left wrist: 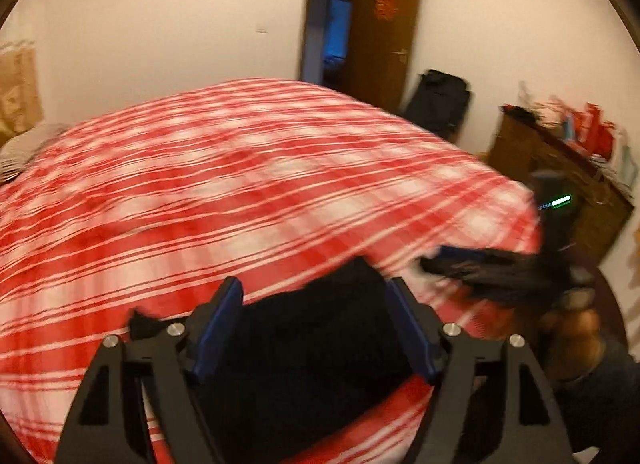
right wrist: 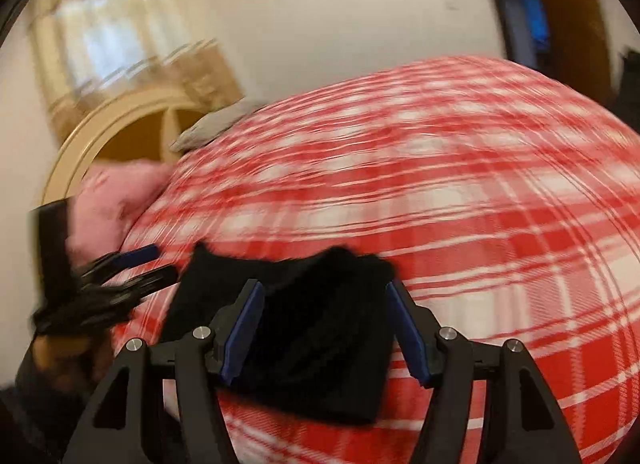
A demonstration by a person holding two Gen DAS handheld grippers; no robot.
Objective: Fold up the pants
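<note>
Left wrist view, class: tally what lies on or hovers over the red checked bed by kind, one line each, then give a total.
Black pants: 1
Grippers: 2, the left gripper with open jaws over the pants, the right gripper at the bed's right edge
Total: 3

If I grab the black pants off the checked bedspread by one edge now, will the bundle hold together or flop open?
The black pants look soft, with rumpled, uneven edges, so they will probably sag and unfold if lifted by one edge. They seem light: they barely dent the bedspread. Pushed, they would likely bunch up rather than slide. Both the left gripper and right gripper stand open around them.
</note>
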